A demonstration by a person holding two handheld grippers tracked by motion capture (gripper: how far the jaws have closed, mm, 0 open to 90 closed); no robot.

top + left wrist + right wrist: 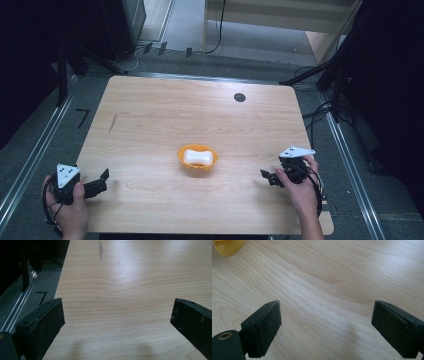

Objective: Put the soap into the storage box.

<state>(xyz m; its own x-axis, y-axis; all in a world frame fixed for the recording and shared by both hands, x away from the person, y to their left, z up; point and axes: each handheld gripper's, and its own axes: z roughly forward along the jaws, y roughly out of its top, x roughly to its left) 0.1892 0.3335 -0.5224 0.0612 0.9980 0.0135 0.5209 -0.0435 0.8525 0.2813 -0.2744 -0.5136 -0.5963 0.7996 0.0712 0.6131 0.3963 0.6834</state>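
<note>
**Here: both jaws wide, bowl at centre**

Centrally on the wooden counter (150,115) sits an orange bowl (198,159) with a white bone-shaped piece (198,157) inside. The left hand-held gripper (98,184) rests at eight o'clock of the bowl, well apart, jaws spread wide over bare wood. The right hand-held gripper (267,176) sits at four o'clock, jaws likewise wide, holding nothing.

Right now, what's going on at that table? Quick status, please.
Left gripper open, empty, near table edge. Right gripper open, empty. Orange bowl mid-table, white piece inside. Nothing between.
</note>
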